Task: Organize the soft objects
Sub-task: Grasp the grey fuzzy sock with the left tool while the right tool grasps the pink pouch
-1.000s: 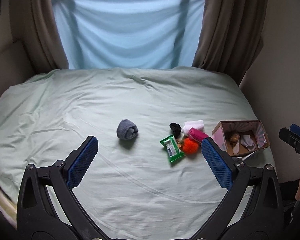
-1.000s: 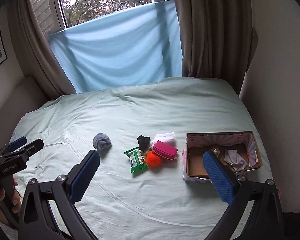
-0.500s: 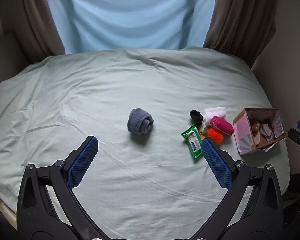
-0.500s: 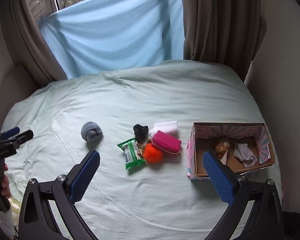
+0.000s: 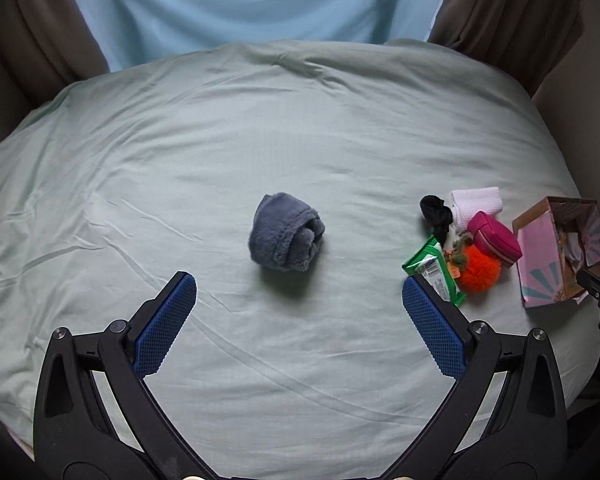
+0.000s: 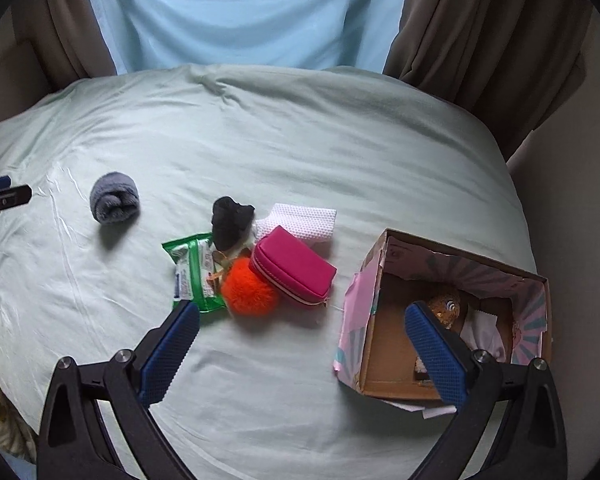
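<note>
A rolled grey fuzzy cloth (image 5: 286, 238) lies alone on the pale green bed; it also shows in the right wrist view (image 6: 114, 199). My left gripper (image 5: 299, 294) is open and empty, just short of it. To the right lie a black soft item (image 6: 230, 220), a white cloth (image 6: 306, 222), a pink pouch (image 6: 294, 266), an orange pompom (image 6: 249, 292) and a green wipes pack (image 6: 194, 270). My right gripper (image 6: 302, 316) is open and empty above them. A pink cardboard box (image 6: 380, 372) holds a few small items.
The bed (image 5: 300, 128) fills both views. Brown curtains (image 6: 480, 24) and a light blue sheet (image 6: 240, 12) hang behind it. A wall stands at the right, close to the box. The bed's edge runs near the box (image 5: 540, 256).
Both grippers have moved forward and down toward the bed. The grey cloth now sits centred before the left gripper, and the pile and box are closer to the right one.
</note>
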Available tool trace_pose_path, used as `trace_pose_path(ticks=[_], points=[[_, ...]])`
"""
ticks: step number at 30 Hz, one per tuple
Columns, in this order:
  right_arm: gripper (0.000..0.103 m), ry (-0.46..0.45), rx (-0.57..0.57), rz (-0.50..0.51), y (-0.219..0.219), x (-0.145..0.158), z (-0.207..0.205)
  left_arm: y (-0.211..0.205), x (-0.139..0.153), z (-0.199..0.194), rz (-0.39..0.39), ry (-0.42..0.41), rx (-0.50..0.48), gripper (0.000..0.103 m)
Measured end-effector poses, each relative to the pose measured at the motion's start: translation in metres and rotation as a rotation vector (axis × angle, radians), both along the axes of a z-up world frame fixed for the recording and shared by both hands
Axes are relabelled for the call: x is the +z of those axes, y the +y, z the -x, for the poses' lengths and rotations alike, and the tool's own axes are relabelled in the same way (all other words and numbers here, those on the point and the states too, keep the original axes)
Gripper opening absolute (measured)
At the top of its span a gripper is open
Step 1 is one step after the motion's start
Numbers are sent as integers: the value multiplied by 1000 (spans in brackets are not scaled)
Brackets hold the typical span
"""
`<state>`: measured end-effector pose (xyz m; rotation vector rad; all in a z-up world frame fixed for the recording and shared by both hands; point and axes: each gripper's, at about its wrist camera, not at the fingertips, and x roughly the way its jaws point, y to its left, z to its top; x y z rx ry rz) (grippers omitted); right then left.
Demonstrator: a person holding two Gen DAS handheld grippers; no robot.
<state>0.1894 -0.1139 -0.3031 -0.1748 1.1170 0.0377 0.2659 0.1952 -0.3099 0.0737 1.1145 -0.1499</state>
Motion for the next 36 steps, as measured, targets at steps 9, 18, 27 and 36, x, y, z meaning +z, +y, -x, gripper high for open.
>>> trace_pose_path(ticks=[9,18,27,36], points=[[97,85,277,326,24,-78,-34,-9,-64,-45,-63,92,-14,103],[80,192,491,516,41,-144,-47,-20,-113,-75,-74,158,-11,103],[55,285,568,581,41,-183,-70,-24,-147,-101,-85,201,-11,102],[32,291,510,479,28,-169,-94,-19,-165,-117,-95,238,19,67]])
